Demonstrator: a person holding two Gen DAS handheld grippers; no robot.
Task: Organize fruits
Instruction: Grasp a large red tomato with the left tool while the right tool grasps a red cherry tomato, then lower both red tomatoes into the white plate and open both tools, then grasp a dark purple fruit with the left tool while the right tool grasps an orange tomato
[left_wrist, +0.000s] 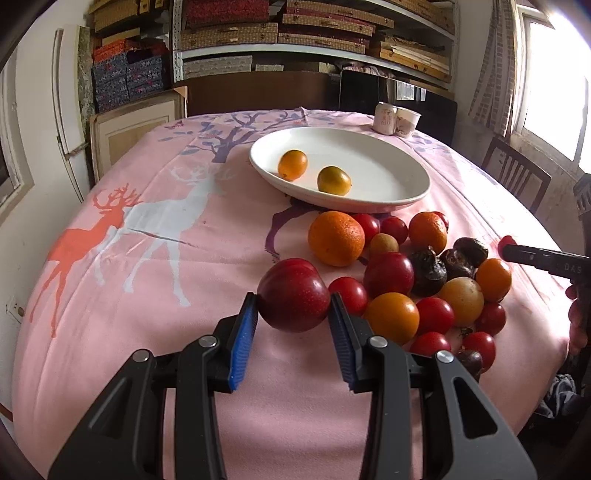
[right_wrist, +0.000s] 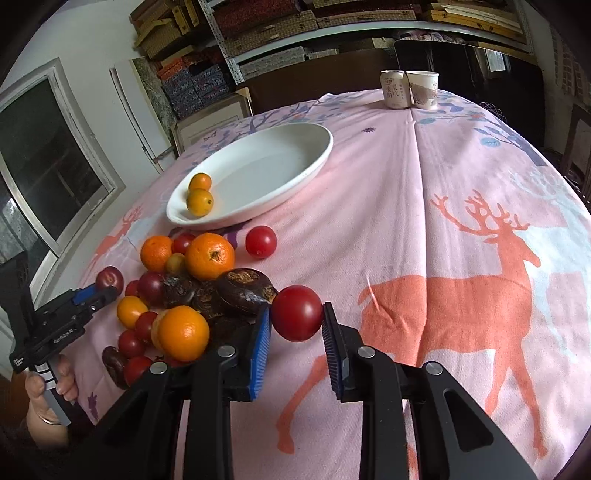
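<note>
Your left gripper (left_wrist: 293, 308) clamps the dark red plum (left_wrist: 293, 295) at lower centre; your right gripper (right_wrist: 296, 319) pinches a small red cherry tomato (right_wrist: 296, 313). Both are smooth, thin-skinned and probably bruise easily; keep the pads across their widest girth.

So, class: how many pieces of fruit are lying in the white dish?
2: one small orange fruit toward the far-left side of the white dish, another just nearer the pile. None seems hidden.

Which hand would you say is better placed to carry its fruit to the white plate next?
Probably the left: the left gripper grips a plum, with the plate nearer. The right gripper holds a tomato farther off.
</note>
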